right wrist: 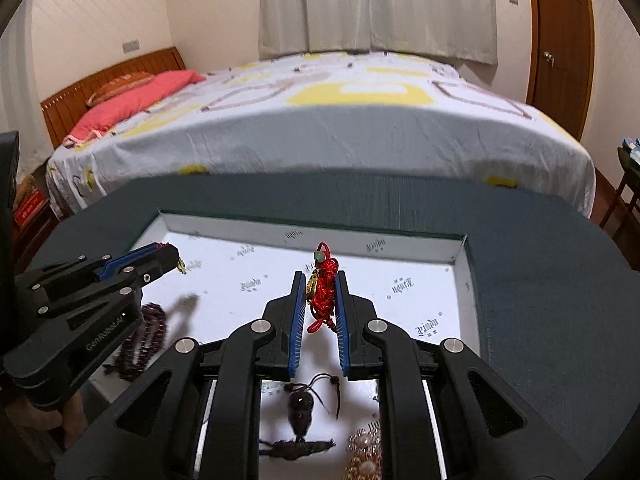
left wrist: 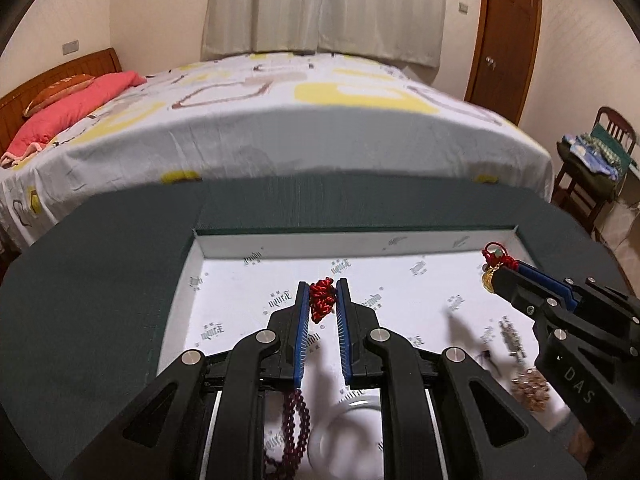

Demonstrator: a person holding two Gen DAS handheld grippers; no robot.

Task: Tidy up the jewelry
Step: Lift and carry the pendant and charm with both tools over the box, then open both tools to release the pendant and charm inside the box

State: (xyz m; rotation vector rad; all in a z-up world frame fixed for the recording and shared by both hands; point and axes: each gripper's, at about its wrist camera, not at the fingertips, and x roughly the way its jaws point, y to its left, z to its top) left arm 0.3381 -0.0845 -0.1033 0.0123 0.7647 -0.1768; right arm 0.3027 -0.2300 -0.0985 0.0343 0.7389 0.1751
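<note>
Mid-carry over the white tray (left wrist: 224, 248): left gripper (left wrist: 323, 300) clamped on a red knotted cord (left wrist: 321, 298); right gripper (right wrist: 322, 300) clamped on a red-corded gold charm (right wrist: 320, 292); next, probably lowering and unclamping at chosen spots.

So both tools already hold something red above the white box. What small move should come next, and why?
Probably lower both tools toward the bare far part of the white box before releasing. The left tool pinches a red knotted cord; the right tool pinches a red cord with a gold charm. Both hang above the floor.
</note>
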